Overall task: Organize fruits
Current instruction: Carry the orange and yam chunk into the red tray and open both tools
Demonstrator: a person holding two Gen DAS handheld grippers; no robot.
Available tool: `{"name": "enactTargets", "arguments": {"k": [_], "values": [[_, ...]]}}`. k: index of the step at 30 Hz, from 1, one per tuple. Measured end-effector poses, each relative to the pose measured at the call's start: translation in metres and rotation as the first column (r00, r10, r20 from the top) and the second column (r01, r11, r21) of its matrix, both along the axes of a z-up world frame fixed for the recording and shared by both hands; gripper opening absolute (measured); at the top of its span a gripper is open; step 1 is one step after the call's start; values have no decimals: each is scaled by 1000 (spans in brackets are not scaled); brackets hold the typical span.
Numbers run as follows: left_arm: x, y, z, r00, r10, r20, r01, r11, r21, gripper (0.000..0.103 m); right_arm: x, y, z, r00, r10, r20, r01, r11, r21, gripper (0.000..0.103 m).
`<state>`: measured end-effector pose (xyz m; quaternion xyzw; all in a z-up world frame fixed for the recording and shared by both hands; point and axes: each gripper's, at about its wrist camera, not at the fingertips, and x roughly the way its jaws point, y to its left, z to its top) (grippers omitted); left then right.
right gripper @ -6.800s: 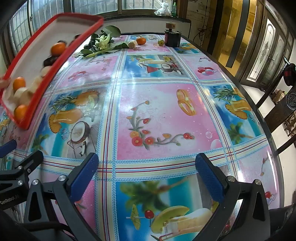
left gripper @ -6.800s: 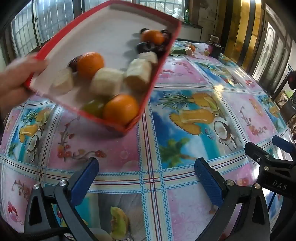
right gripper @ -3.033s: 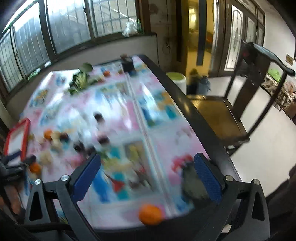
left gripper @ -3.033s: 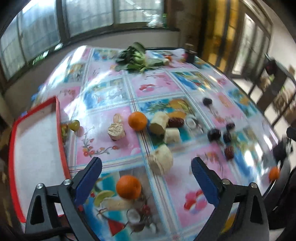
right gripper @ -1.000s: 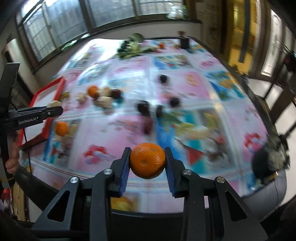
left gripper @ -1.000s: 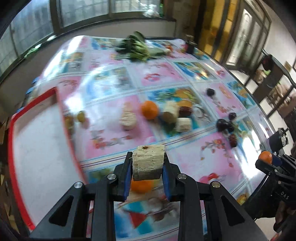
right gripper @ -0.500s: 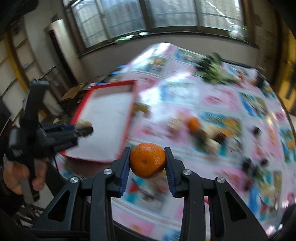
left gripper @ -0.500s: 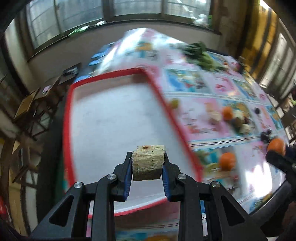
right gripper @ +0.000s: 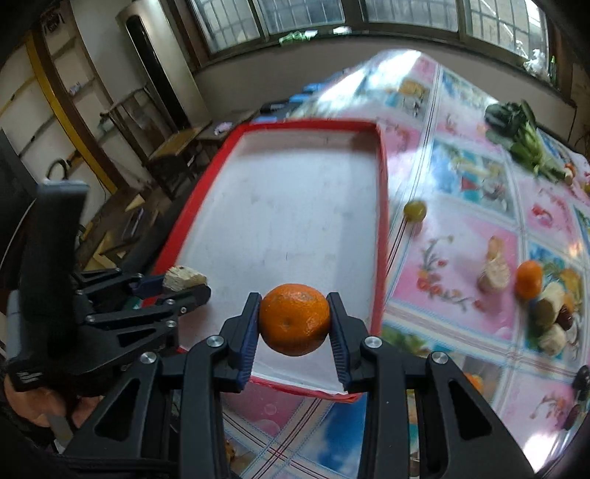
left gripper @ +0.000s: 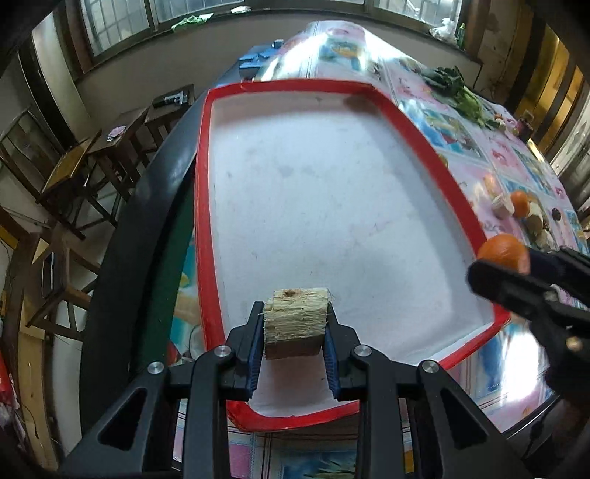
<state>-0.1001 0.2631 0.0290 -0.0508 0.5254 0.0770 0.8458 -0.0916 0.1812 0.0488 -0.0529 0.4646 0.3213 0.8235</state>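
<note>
Fruit fills both tools: the left hand-held gripper is clamped on one pale, fibrous chunk of fruit, and the right hand-held gripper is clamped on one orange, each piece pinched between blue-padded fingers. Both pieces hang above the near end of one red-rimmed tray, whose white floor is bare apart from faint stains. In the right wrist view the left tool sits low at the left with its chunk over the tray's near left edge, and a hand grips its handle.

The tray lies on a surface covered with a glossy cloth printed in pink and blue fruit squares, and its left rim lies along the surface's dark edge. Just beyond the tray's right rim rests one small green fruit. Farther right lie one pale chunk and, near it, one loose orange. Touching that orange's far side is a cluster of two more pale chunks and a dark red piece. Some dark fruits lie blurred at the right edge; their number cannot be told.

At the far end of the surface lies one bundle of leafy greens. Off the surface's left side stand wooden chairs, with windows behind.
</note>
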Motion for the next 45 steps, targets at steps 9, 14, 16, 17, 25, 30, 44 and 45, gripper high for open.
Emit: {"name": "enactTargets", "arguments": {"k": [9, 14, 16, 17, 25, 30, 44, 45], "values": [[-5, 8, -2, 998, -56, -5, 56, 998, -21, 28, -7, -2, -18, 997, -33, -65, 31, 999, -25, 37], [-10, 12, -3, 997, -79, -21, 78, 997, -19, 27, -22, -2, -22, 994, -24, -103, 23, 1000, -15, 37], [-13, 13, -3, 995, -90, -30, 90, 996, -17, 27, -26, -2, -23, 992, -19, -126, 19, 1000, -3, 37], [-15, 13, -3, 995, -97, -35, 96, 995, -14, 27, -31, -1, -23, 991, -10, -132, 10, 1000, 0, 37], [-27, 12, -4, 989, -135, -61, 134, 991, -11, 27, -53, 1, -29, 983, 11, -182, -8, 1000, 21, 37], [-24, 14, -4, 989, -138, -50, 136, 990, -34, 28, -50, -3, -34, 985, -30, -167, 32, 999, 8, 38], [-19, 15, 20, 982, -180, 54, 183, 980, -73, 52, -52, -40, 23, 989, -147, 32, 146, 988, 41, 50], [-17, 14, 26, 979, -189, 70, 195, 977, -84, 54, -51, -51, 39, 979, -181, 93, 179, 983, 35, 50]]}}
